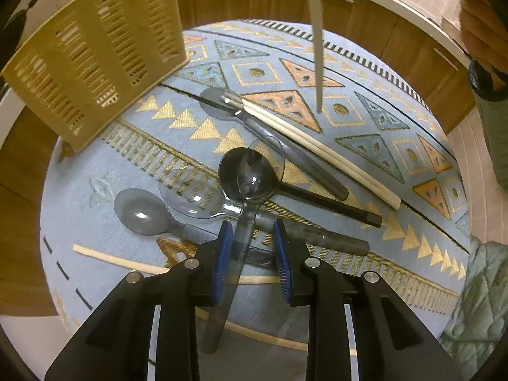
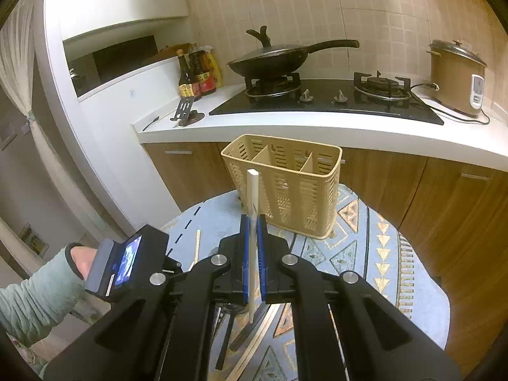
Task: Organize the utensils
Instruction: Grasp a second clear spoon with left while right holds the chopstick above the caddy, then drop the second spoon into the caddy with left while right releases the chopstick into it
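My left gripper (image 1: 254, 247) points down at the table, its blue pads apart. A clear smoky spoon (image 1: 243, 231) stands between them, its handle close to the left pad with a gap to the right pad. Below lie a black spoon (image 1: 247, 174), a grey spoon (image 1: 143, 212), a clear spoon (image 1: 190, 197) and a pair of white chopsticks (image 1: 317, 149). My right gripper (image 2: 253, 222) is shut on a white chopstick (image 2: 253, 190), held upright in front of the beige three-compartment utensil basket (image 2: 285, 190). That basket (image 1: 95, 47) sits at the table's far left.
A round table with a blue patterned cloth (image 1: 365, 63) bears everything. Thin wooden chopsticks (image 1: 111, 258) lie near its edge. Behind it run wooden cabinets and a white counter (image 2: 317, 127) with a stove, a wok (image 2: 270, 60) and a rice cooker (image 2: 457, 76). A person's sleeve (image 2: 35, 298) is at the left.
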Motion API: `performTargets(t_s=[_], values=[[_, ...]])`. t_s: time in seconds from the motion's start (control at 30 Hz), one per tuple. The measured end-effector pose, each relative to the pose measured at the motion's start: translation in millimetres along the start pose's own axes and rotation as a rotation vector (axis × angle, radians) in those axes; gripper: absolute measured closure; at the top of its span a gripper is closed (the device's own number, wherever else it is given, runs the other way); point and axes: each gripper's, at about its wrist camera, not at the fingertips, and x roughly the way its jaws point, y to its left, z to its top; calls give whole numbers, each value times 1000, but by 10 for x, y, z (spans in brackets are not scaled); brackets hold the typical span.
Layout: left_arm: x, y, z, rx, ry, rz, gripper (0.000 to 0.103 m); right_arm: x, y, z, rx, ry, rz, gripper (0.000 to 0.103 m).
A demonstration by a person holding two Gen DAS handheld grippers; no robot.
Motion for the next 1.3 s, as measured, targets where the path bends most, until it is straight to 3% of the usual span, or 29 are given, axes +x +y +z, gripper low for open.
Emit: performTargets(t_s=[0.1,0.3,0.5,0.6,0.73,0.87,1.0,1.17,1.3], values=[[39,24,42,-4,26,5,85,20,-2,-12,2,5,5,100],[10,145,42,-58,63,-56,86,26,0,-18,-2,9,9,100],[121,38,193,-12,143,-25,86,33,-9,-26,1,12,18,100],[119,24,219,-15,151,-33,92,30,-10,-32,1,13,17,100],[91,48,191,-47,114,-41,93,3,-23,-45,5,4,24,100],[-86,121,71,-128,1,-66,93,-35,-23,-54,2,-11,23,100],[-509,230,61,-217,-178,-60,93,-109,-26,-8,4,-50,18,100],[-1154,467,207,-328,-440,28,93,-177,-12,210,-2,-116,5,100],[-1592,641,345,-392,-644,161,93,-166,-25,456,-12,-161,-15,100]])
